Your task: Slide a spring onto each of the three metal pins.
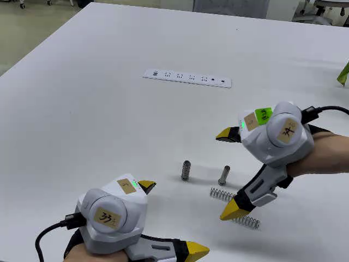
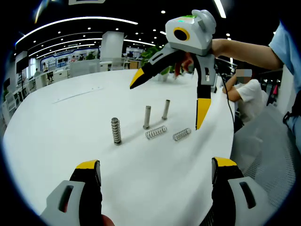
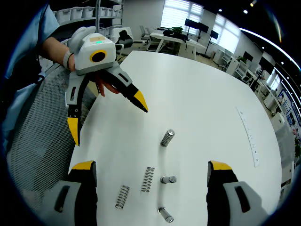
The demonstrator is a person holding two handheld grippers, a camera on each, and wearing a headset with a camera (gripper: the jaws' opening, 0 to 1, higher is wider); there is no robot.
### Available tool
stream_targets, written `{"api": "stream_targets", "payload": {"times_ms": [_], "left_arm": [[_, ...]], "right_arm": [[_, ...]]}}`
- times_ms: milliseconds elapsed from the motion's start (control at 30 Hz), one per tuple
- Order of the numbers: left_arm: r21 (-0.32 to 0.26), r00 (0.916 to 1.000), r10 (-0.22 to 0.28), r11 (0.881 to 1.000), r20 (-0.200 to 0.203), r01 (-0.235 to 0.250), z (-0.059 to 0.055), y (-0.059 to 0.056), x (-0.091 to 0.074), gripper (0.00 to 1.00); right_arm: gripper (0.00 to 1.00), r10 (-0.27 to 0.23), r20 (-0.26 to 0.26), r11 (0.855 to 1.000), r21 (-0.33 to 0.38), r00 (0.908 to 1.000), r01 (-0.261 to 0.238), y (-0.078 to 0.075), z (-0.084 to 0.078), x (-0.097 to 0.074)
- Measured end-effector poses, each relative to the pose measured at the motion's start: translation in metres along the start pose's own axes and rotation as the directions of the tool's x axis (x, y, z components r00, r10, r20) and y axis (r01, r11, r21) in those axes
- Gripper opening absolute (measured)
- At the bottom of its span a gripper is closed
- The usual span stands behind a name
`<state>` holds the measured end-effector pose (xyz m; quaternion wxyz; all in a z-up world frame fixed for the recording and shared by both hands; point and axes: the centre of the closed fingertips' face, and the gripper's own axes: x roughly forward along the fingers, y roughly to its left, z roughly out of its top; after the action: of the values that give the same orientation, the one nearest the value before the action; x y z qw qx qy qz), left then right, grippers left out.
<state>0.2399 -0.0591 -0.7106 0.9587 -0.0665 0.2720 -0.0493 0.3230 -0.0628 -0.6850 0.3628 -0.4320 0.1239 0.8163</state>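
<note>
Three short metal pins stand upright on the white table [image 1: 98,120]. The left pin [image 1: 186,170] wears a spring. A bare pin [image 1: 224,175] stands beside it. In the left gripper view the sprung pin [image 2: 115,131] and two bare pins [image 2: 147,117] [image 2: 166,109] stand in a row. Two loose springs [image 1: 221,194] [image 1: 248,221] lie flat near them. My right gripper [image 1: 226,174] hovers open over the bare pins and springs, holding nothing. Nearer me, my left gripper [image 1: 173,218] is open and empty, short of the sprung pin. In the right gripper view, both springs [image 3: 147,179] [image 3: 122,196] lie between its fingers.
A white power strip [image 1: 187,78] lies flat farther back on the table. A mesh chair [image 3: 37,141] and the person's sleeve sit at the near table edge. Bare tabletop spreads left and behind the pins.
</note>
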Motion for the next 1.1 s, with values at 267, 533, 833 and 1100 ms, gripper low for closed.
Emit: {"api": "stream_targets", "payload": {"times_ms": [267,533,833,1100], "left_arm": [[0.003,1.0,0.002,1.0,0.005,-0.002,0.002,-0.001,0.0,1.0],[-0.007,1.0,0.005,1.0,0.008,-0.005,0.002,0.0,0.0,1.0],[-0.014,1.0,-0.004,1.0,0.006,0.005,0.001,-0.003,0.002,1.0],[-0.019,1.0,0.0,1.0,0.003,0.0,0.001,-0.001,0.003,1.0]], "right_arm": [[0.99,-0.054,0.022,0.994,0.098,0.9983,0.052,0.01,-0.022,-0.016],[0.99,-0.129,0.059,0.967,0.228,0.9899,0.113,0.023,-0.043,-0.031],[0.99,-0.22,0.091,0.918,0.358,0.9712,0.174,0.031,-0.067,-0.047],[0.99,-0.287,0.079,0.867,0.446,0.9548,0.223,0.041,-0.093,-0.061]]}}
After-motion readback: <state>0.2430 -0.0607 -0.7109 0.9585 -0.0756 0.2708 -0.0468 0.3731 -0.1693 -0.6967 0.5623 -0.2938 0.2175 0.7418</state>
